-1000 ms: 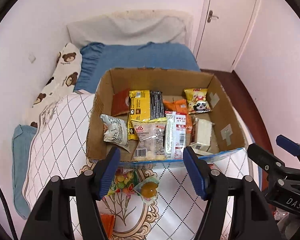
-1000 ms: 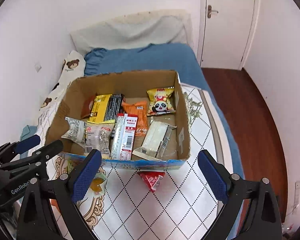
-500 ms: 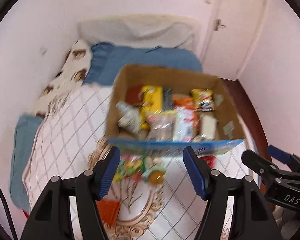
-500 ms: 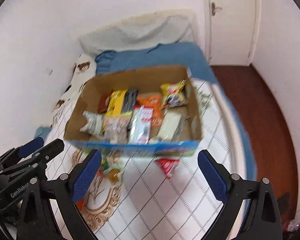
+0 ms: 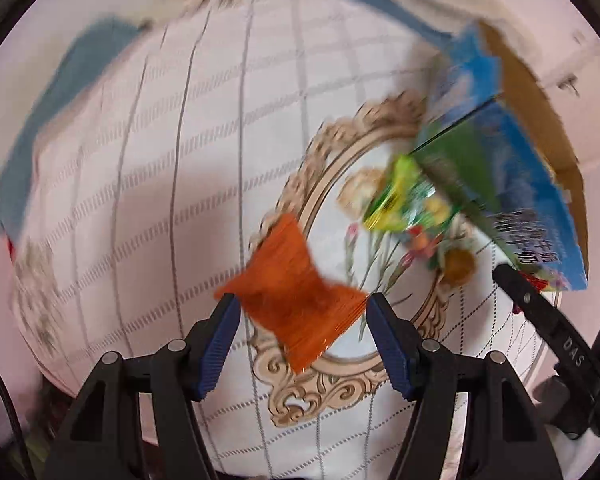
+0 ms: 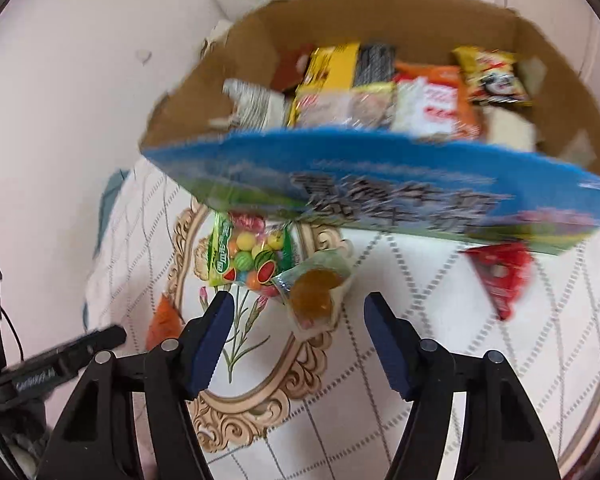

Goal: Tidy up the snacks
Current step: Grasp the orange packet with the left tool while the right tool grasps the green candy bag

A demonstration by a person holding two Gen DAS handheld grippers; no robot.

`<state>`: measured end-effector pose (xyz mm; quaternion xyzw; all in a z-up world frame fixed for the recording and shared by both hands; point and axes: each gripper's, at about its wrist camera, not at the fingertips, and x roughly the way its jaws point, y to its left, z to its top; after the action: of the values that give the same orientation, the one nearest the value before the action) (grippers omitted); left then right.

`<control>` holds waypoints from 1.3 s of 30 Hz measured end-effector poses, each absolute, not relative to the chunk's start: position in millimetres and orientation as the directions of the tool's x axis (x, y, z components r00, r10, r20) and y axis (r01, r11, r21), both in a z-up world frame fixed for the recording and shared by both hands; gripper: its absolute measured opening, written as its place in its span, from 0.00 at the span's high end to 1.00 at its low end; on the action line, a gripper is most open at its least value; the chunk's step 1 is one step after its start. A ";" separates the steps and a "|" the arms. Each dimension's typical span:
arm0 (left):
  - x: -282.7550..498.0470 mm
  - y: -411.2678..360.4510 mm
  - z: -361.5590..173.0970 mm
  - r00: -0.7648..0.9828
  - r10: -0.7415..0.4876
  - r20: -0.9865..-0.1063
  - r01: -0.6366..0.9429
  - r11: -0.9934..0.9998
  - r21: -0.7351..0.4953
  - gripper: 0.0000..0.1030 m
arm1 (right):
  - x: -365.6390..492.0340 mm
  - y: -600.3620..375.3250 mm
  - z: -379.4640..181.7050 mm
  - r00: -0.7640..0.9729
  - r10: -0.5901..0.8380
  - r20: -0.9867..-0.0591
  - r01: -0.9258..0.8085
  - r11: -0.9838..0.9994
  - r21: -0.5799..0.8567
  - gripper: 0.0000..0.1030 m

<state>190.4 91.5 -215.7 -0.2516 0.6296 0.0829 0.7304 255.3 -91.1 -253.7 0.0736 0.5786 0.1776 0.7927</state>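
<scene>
Sorting the snacks is partly done. Many packets already lie in the cardboard box (image 6: 400,28): a yellow one, an orange one, a panda bag and some pale ones. Four snacks are left out on the bed cover (image 5: 148,168), just in front of the box. They are an orange packet (image 5: 296,300), a fruit candy bag (image 6: 248,256), a jelly cup (image 6: 316,292) and a red packet (image 6: 500,276).

The left gripper (image 5: 302,312) points down at the orange packet. Its jaws are spread, one on each side of the packet. The picture is blurry, so I cannot be sure they touch it, but it looks like they do not press it yet. The right gripper (image 6: 298,312) points down at the jelly cup. Its jaws are apart, with nothing pinched, and the cup lies just ahead of them.

A second ago both grippers were up higher and looked over the whole box, the blue bed and the door. Now both are low and close to the loose snacks. The left one has swung away from the box to the orange packet. The right jaws were very wide then and have just been closing, with nothing between them yet.
</scene>
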 end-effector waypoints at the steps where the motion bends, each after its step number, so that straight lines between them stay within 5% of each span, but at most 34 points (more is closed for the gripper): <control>1: 190.4 93.8 -226.7 0.170 -0.236 -0.957 -0.462 0.839 -0.289 0.38 | 257.6 -84.6 -259.0 0.263 0.364 -0.894 -0.196 0.927 0.320 0.32; 8: 177.4 114.3 -299.7 0.116 -0.505 -0.855 -0.669 0.596 -0.443 0.38 | 281.6 -47.1 -282.9 0.265 0.383 -0.885 -0.216 0.918 0.333 0.32; 18: 187.4 109.9 -313.6 0.112 -0.508 -0.854 -0.697 0.572 -0.432 0.36 | 269.6 -10.9 -295.0 0.064 0.569 -0.820 -0.340 0.785 0.518 0.32; 23: 194.0 105.6 -317.8 0.110 -0.503 -0.857 -0.698 0.575 -0.427 0.33 | 262.6 -8.3 -274.4 0.169 0.447 -0.878 -0.432 0.834 0.342 0.31; 32: 164.4 117.6 -301.3 0.126 -0.498 -0.858 -0.694 0.573 -0.435 0.33 | 301.6 8.9 -309.9 0.158 0.421 -0.893 -0.427 0.845 0.323 0.29; 39: 165.0 129.9 -302.1 0.170 -0.514 -0.841 -0.737 0.500 -0.455 0.33 | 267.4 14.4 -300.0 -0.039 0.540 -0.841 -0.429 0.751 0.502 0.29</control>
<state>165.0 129.9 -302.1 -0.4911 0.6370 0.0953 0.5865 267.4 14.4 -300.0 0.0439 0.6300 0.3499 0.6919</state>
